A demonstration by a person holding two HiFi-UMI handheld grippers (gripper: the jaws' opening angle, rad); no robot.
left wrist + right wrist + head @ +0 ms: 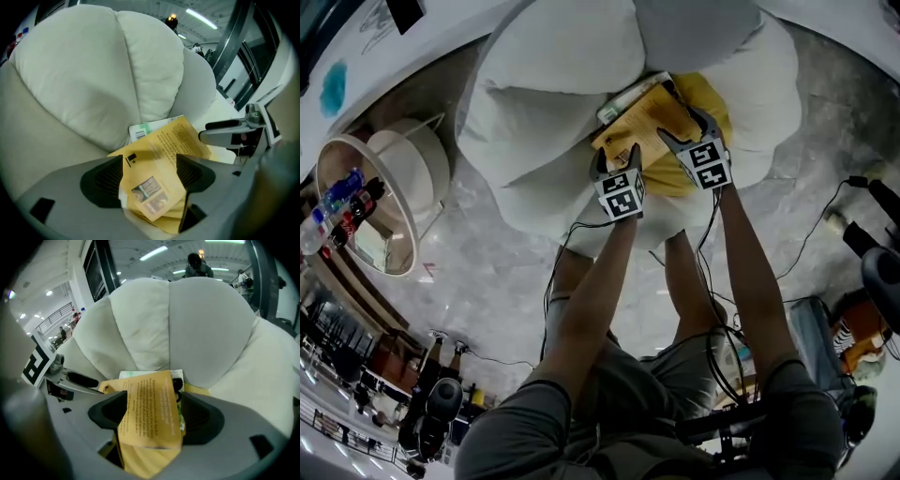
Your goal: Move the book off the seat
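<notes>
Approach step: left tool (617, 161) and right tool (684, 129), jaws apart, straddle the yellow paperback book (642, 117) on white cushioned seat (544, 112). Next, likely: close, lift.

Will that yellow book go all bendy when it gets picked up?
Probably bendy: the yellow book looks thin and soft-covered, and its near end seems to curl. It likely weighs little for its size. It may slide, since it lies on a green-and-white book against soft white cushions.
</notes>
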